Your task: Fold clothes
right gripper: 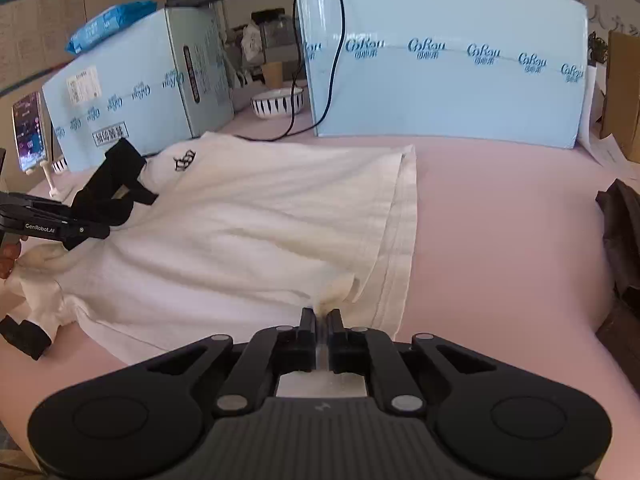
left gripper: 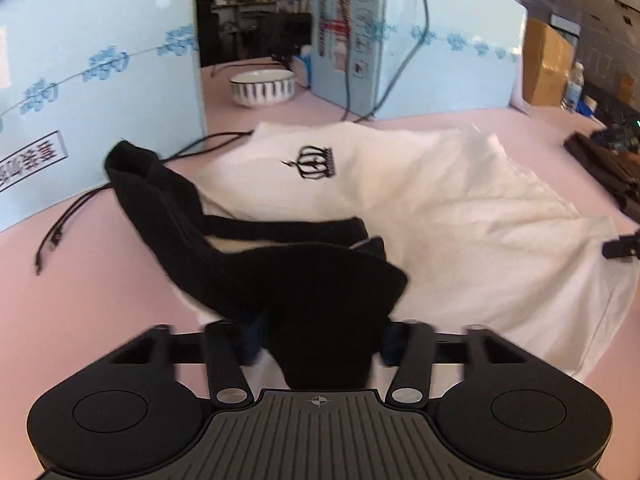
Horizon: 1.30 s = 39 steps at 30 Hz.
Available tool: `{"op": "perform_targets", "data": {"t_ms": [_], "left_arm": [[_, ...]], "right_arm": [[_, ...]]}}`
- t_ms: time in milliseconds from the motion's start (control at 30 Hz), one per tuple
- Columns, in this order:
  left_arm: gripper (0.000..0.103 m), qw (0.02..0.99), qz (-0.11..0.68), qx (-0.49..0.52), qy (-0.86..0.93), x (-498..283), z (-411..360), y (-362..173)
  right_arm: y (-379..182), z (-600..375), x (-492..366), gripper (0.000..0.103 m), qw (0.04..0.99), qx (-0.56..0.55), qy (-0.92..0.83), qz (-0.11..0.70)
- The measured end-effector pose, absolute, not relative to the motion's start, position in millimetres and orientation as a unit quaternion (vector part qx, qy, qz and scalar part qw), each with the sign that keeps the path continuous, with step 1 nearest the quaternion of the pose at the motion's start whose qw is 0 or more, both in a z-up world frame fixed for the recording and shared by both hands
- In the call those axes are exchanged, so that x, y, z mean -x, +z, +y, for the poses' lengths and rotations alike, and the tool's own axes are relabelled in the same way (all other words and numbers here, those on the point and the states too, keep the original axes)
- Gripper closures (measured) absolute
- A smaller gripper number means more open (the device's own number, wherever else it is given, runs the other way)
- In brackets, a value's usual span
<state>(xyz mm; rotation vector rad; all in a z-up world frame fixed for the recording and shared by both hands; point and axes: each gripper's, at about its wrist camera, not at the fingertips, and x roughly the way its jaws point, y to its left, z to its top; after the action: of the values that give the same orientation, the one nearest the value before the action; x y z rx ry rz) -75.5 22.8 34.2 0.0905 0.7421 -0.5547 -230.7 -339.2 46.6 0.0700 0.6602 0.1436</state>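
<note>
A white polo shirt (left gripper: pixel 460 216) (right gripper: pixel 248 216) with a crown logo (left gripper: pixel 314 162) lies spread on the pink table. Its black collar (left gripper: pixel 224 248) is bunched up and runs back between the fingers of my left gripper (left gripper: pixel 323 338), which is shut on it. In the right wrist view the left gripper (right gripper: pixel 86 234) comes in from the left edge, holding the collar (right gripper: pixel 108 192) slightly lifted. My right gripper (right gripper: pixel 322 314) is shut on a pinched fold of white fabric near the shirt's hem. A black sleeve cuff (right gripper: pixel 24 338) lies at the lower left.
Light-blue cartons (right gripper: pixel 448 60) (left gripper: pixel 80 92) wall the back of the table, with a striped bowl (left gripper: pixel 262 86) (right gripper: pixel 276 102) in the gap. Black cables (left gripper: pixel 60 228) trail at the left. A phone on a stand (right gripper: pixel 30 136) and dark cloth (right gripper: pixel 620 232) sit at the sides.
</note>
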Motion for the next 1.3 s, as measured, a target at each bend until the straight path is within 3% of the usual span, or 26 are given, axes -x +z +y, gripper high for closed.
{"op": "perform_targets", "data": {"t_ms": [67, 233, 367, 433, 500, 533, 567, 667, 733, 867, 1033, 1100, 1133, 1167, 1200, 1300], "left_arm": [[0.073, 0.894, 0.353, 0.029, -0.274, 77, 40, 44], [0.074, 0.880, 0.335, 0.215, -0.259, 87, 99, 61], [0.068, 0.823, 0.360, 0.389, -0.203, 100, 179, 35], [0.066, 0.827, 0.370, 0.395, -0.154, 113, 209, 18], [0.062, 0.826, 0.375, 0.394, -0.147, 123, 226, 9], [0.051, 0.822, 0.376, 0.396, -0.161, 128, 231, 7], [0.035, 0.818, 0.376, 0.395, -0.181, 133, 234, 7], [0.013, 0.813, 0.373, 0.348, -0.282, 148, 222, 19], [0.009, 0.819, 0.375, 0.293, -0.321, 153, 202, 29], [0.008, 0.837, 0.408, 0.201, -0.305, 143, 158, 28], [0.008, 0.862, 0.390, 0.201, -0.255, 98, 139, 13], [0.011, 0.870, 0.384, 0.189, -0.245, 88, 129, 13], [0.029, 0.874, 0.382, 0.180, -0.240, 83, 122, 14], [0.072, 0.877, 0.382, 0.171, -0.234, 79, 116, 16], [0.087, 0.879, 0.386, 0.164, -0.228, 74, 109, 17], [0.092, 0.878, 0.385, 0.175, -0.226, 60, 106, 24]], "right_arm": [[55, -341, 245, 0.098, 0.947, -0.046, 0.077, 0.307], [76, -347, 293, 0.098, 0.956, -0.081, 0.085, 0.271], [52, -350, 296, 0.089, 0.922, -0.110, 0.078, 0.362], [51, -352, 302, 0.083, 0.921, -0.112, 0.084, 0.363], [59, -359, 311, 0.062, 0.926, -0.122, 0.094, 0.345], [66, -363, 315, 0.041, 0.931, -0.128, 0.098, 0.326], [73, -368, 318, 0.033, 0.936, -0.133, 0.102, 0.309], [81, -369, 312, 0.031, 0.939, -0.118, 0.099, 0.307], [75, -362, 298, 0.030, 0.931, -0.108, 0.099, 0.335], [51, -345, 273, 0.030, 0.928, -0.067, 0.062, 0.360], [34, -347, 242, 0.028, 0.935, -0.086, 0.037, 0.342], [33, -350, 222, 0.044, 0.933, -0.085, 0.043, 0.346], [33, -349, 213, 0.075, 0.933, -0.077, 0.044, 0.348], [34, -348, 205, 0.091, 0.933, -0.066, 0.044, 0.351], [36, -348, 198, 0.093, 0.931, -0.069, 0.044, 0.356], [49, -348, 183, 0.094, 0.937, -0.066, 0.051, 0.340]]}}
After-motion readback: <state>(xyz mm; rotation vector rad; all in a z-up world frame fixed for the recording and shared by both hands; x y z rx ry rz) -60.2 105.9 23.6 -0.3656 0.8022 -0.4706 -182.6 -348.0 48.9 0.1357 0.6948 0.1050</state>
